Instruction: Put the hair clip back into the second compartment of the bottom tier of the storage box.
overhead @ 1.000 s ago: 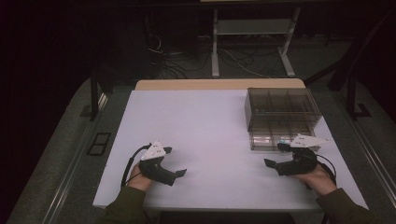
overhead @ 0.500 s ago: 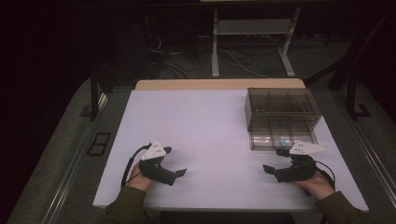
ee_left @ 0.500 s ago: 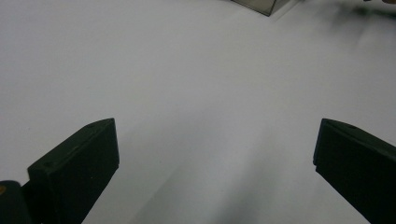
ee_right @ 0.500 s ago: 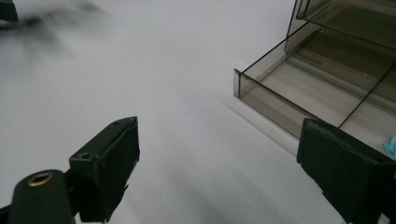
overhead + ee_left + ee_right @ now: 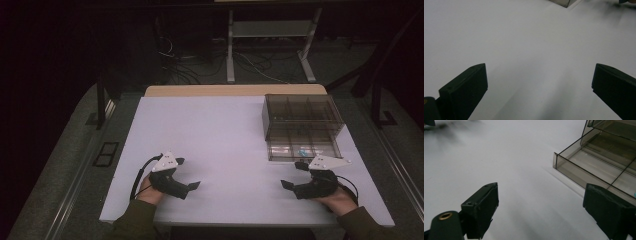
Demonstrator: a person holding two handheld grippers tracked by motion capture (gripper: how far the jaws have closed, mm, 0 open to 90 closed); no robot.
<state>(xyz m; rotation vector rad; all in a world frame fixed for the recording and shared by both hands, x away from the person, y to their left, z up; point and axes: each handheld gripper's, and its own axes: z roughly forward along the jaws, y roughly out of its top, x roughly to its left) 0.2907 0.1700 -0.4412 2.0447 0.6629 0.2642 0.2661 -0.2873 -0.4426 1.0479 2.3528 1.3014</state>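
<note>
Near the front edge of the white tabletop, both pairs of tongs sit low and idle, and nothing is in hand yet. The left tongs hover at the near left, jaws spread wide with only bare surface between them, as the left gripper view confirms. The right tongs wait at the near right, jaws likewise spread and holding nothing; in the right gripper view they look out over the tabletop with the corner of the smoky clear organizer box just ahead and to one side. That box stands on the right half of the tabletop, just beyond the right tongs and well apart from the left ones. Its bottom drawer is pulled out toward the person, so the box's open front faces the near edge; the drawer's long axis runs across the tabletop, left to right, with dividers splitting it into compartments. A small pale blue item lies in one of the middle compartments, too small to identify. My read: the work looks barely begun or between steps, drawer open, contents untouched, and any reaching into the compartments or closing the drawer remains to do, most likely by the right tongs.
</note>
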